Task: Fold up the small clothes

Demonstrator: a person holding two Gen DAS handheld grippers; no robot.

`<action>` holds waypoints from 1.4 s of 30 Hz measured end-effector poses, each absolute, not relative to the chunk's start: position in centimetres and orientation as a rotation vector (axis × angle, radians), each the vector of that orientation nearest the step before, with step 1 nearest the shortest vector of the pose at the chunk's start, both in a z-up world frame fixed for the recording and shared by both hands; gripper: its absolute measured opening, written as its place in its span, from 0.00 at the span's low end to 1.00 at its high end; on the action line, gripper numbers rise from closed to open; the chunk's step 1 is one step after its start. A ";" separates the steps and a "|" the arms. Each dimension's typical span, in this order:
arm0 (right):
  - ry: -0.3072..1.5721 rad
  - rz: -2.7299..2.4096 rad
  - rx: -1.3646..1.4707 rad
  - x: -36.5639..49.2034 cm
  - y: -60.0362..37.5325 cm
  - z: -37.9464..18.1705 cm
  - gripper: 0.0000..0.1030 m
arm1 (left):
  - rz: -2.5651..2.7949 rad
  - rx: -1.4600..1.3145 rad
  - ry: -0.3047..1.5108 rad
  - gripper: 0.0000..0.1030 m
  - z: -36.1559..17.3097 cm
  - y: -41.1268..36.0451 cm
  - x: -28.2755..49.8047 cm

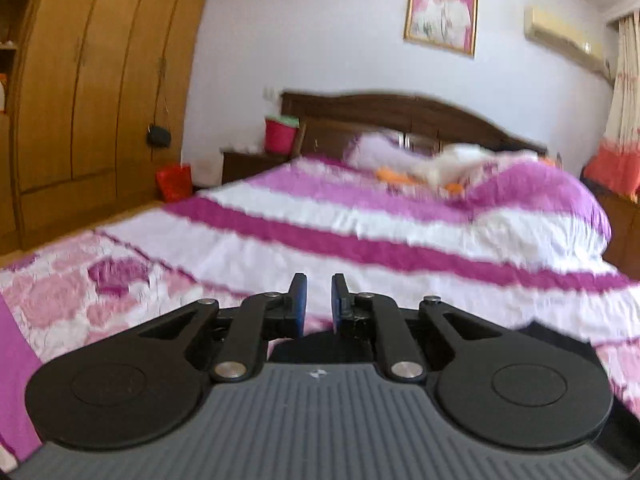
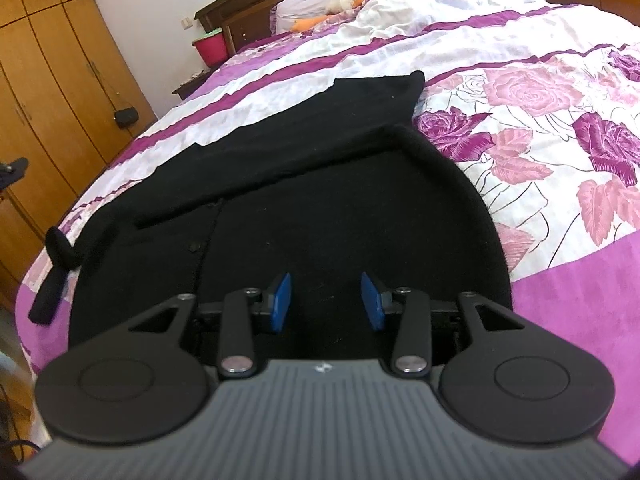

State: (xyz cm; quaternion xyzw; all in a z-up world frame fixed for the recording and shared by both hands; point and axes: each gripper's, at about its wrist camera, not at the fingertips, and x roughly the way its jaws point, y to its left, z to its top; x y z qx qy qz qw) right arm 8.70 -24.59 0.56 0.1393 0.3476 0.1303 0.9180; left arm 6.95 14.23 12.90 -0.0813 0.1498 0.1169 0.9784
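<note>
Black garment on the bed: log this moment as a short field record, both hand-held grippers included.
garment: black garment, spread on the bed, one sleeve folded across its body
surface: floral and striped purple bedspread
left hand-held gripper: nearly shut, nothing visible between the pads
right hand-held gripper: open, above the garment
background: wooden wardrobe

No readable text; small white emblem on grey tongs body (image 2: 322, 367), illegible.
</note>
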 end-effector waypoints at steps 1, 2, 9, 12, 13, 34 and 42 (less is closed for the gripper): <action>0.714 0.266 0.284 8.7 -24.6 0.5 0.41 | 0.240 -0.158 0.330 0.15 12.6 14.2 7.1; 0.713 0.266 0.287 8.6 -24.6 0.5 0.41 | 0.247 -0.153 0.352 0.16 12.1 14.2 6.8; 0.710 0.267 0.297 8.5 -24.7 0.2 0.40 | 0.418 -0.123 0.457 0.70 7.7 19.6 3.9; 0.711 0.263 0.296 8.5 -24.5 0.2 0.40 | 0.534 -0.177 0.496 0.71 5.8 22.8 2.0; 0.710 0.262 0.292 8.5 -24.4 0.2 0.40 | 0.562 -0.221 0.511 0.71 5.1 23.9 1.2; 0.702 0.257 0.278 8.6 -23.8 -0.2 0.40 | 0.534 -0.691 0.442 0.71 -2.0 27.5 0.6; 0.705 0.261 0.282 8.6 -23.8 0.0 0.40 | 0.485 -0.618 0.391 0.10 1.6 28.9 1.2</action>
